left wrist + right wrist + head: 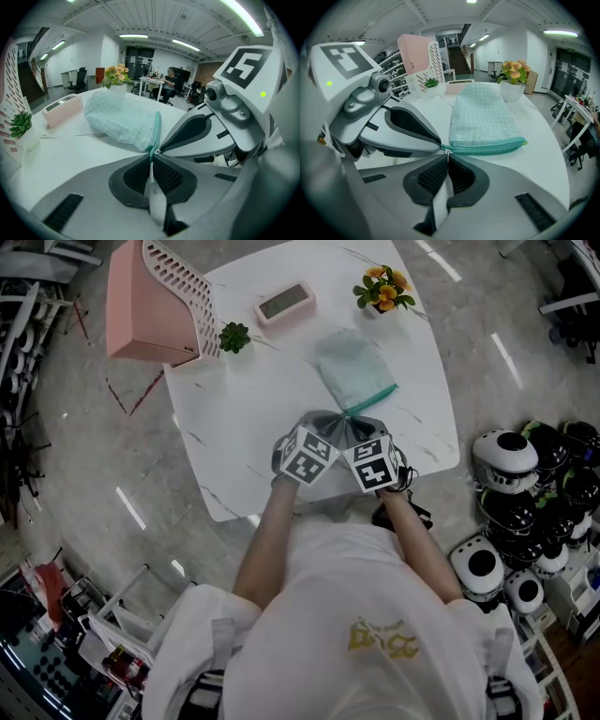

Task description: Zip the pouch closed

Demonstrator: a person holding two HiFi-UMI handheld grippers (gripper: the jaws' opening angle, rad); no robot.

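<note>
A mint-green checked pouch [352,367] lies flat on the white marble table [234,437], with its zipper edge [487,149] towards me. Both grippers meet at its near left corner. In the left gripper view, my left gripper [151,159] is shut on the teal fabric at the end of the zipper [158,129]. The right gripper's jaws come in beside it from the right. In the right gripper view, my right gripper [447,159] is shut on the small silver zipper pull [446,152] at that same corner. The pouch [483,117] stretches away behind it.
A pink slatted rack [150,301] stands at the table's far left, with a small green plant [233,336] beside it. A pink clock [284,303] and an orange flower pot [382,289] sit at the back. Black-and-white helmets [511,460] crowd the floor at the right.
</note>
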